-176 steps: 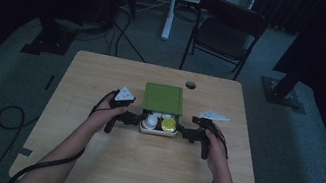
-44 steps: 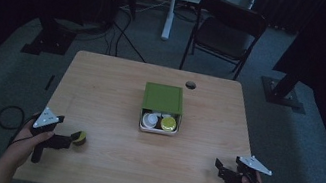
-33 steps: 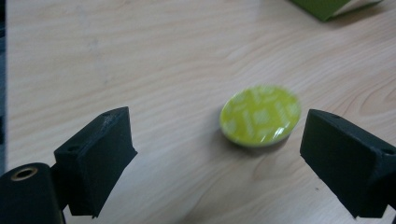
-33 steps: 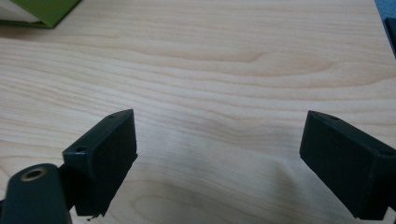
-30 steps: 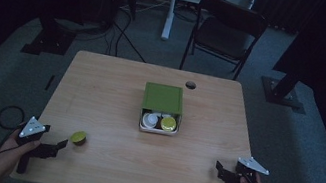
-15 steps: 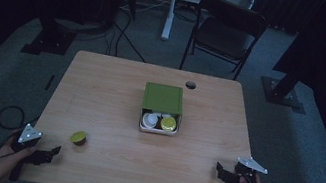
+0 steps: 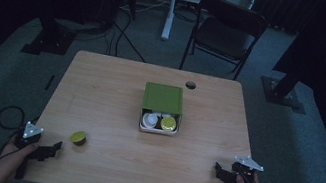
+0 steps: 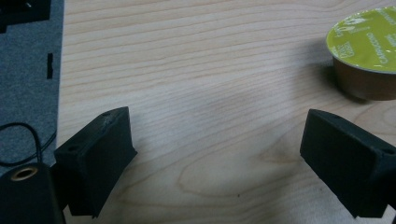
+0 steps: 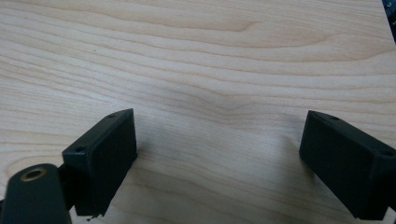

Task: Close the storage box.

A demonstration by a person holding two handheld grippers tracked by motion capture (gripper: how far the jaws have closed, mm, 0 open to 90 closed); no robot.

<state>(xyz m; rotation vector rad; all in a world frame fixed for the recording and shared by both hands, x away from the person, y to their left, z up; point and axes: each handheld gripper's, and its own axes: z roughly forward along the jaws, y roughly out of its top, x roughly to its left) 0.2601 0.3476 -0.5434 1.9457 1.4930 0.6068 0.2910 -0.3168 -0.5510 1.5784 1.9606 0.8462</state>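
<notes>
A small coffee capsule (image 7: 78, 137) with a lime-green foil lid stands alone on the wooden table (image 7: 110, 92), near its front left. My left gripper (image 7: 55, 148) sits at the front left corner, open, a short way left of the capsule. In the left gripper view the capsule (image 8: 369, 51) lies past the right jaw, outside the gap of the left gripper (image 8: 217, 135). A green box (image 7: 163, 97) in the middle holds a white capsule (image 7: 149, 120) and a yellow-green one (image 7: 168, 122). My right gripper (image 7: 218, 172) rests open at the front right, over bare wood (image 9: 219, 135).
A dark round hole (image 7: 190, 84) marks the table's far edge behind the box. A folding chair (image 7: 227, 32) stands beyond the table. A black cable (image 7: 9, 115) loops on the floor by the left corner.
Both grippers have left the box for the table's front corners. The capsule was set down at the front left, and the left gripper has drawn back from it. The right gripper has kept still lately.
</notes>
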